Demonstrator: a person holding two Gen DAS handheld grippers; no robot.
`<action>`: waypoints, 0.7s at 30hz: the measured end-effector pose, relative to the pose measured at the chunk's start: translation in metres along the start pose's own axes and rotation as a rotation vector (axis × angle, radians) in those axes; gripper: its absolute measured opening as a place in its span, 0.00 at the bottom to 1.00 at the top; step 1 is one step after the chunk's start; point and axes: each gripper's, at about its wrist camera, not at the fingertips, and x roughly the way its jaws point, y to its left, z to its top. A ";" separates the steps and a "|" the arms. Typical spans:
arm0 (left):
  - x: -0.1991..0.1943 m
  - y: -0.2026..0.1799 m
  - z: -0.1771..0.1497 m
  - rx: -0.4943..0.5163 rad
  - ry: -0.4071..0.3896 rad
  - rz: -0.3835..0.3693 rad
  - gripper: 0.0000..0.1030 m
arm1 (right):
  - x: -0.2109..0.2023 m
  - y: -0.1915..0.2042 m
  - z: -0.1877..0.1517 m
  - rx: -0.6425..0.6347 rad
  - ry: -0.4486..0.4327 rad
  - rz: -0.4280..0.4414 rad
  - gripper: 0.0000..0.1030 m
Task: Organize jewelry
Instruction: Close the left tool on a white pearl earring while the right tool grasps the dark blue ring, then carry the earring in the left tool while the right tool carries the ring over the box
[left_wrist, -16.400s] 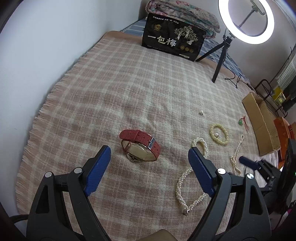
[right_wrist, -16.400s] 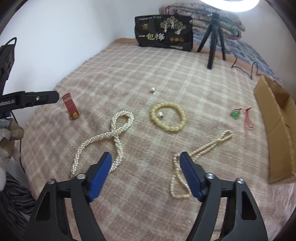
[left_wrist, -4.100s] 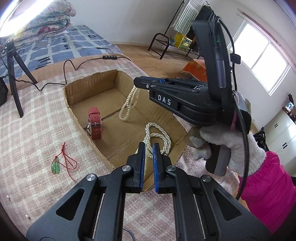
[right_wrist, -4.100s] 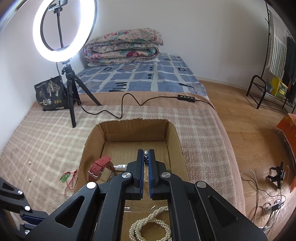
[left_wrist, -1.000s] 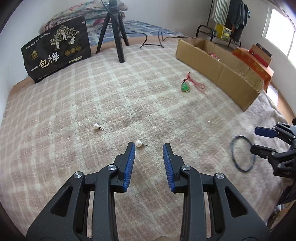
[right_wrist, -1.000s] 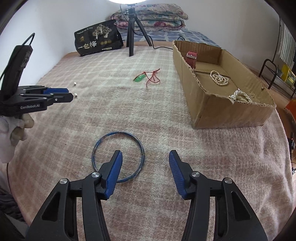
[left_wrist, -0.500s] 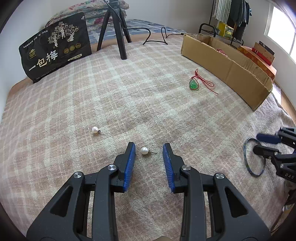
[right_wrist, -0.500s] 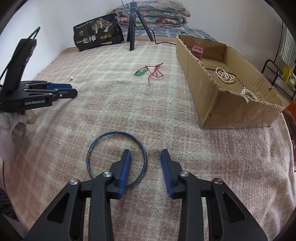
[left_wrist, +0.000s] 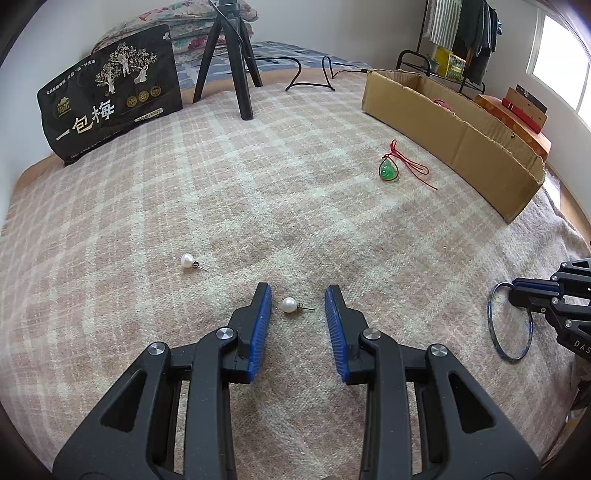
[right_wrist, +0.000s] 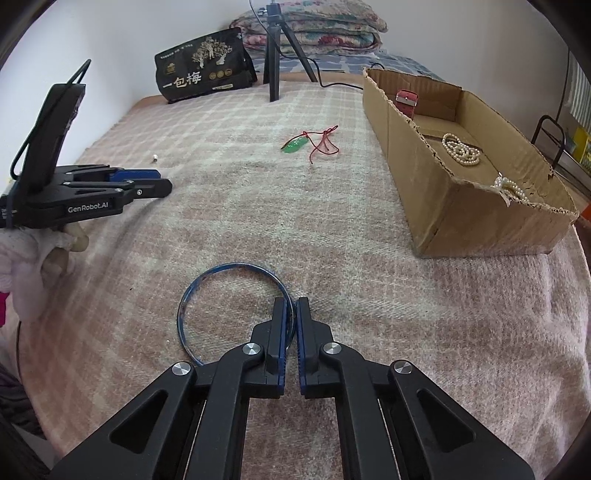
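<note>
On the near part of the blanket-covered bed (right_wrist: 369, 258), a thin blue bangle (right_wrist: 229, 267) is pinched at its right rim by the right gripper (right_wrist: 290, 314), jaws pressed together. A pearl earring (left_wrist: 289, 305) is straddled, untouched, by the left gripper (left_wrist: 297, 314), jaws spread. The bangle is best lifted slowly and level, then carried to the cardboard box (right_wrist: 461, 218) at far right.

Soft even daylight, sharp focus, faint shadows, strong fisheye bending, dark corners.

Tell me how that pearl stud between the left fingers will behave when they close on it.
The pearl stud earring is round and glossy, so it may squirt out of the left gripper. Its thin post lies sideways, which should limit rolling. It looks tiny and light, and the fuzzy plaid blanket may let it sink.
</note>
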 end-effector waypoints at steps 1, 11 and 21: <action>0.000 0.000 0.000 0.002 -0.001 0.000 0.29 | 0.000 0.000 0.000 -0.002 0.000 -0.001 0.03; -0.004 -0.006 -0.003 0.031 -0.014 0.024 0.16 | -0.003 0.001 0.001 -0.014 -0.010 -0.011 0.03; -0.014 -0.006 -0.002 0.020 -0.027 0.030 0.16 | -0.018 0.005 0.006 -0.026 -0.049 -0.014 0.03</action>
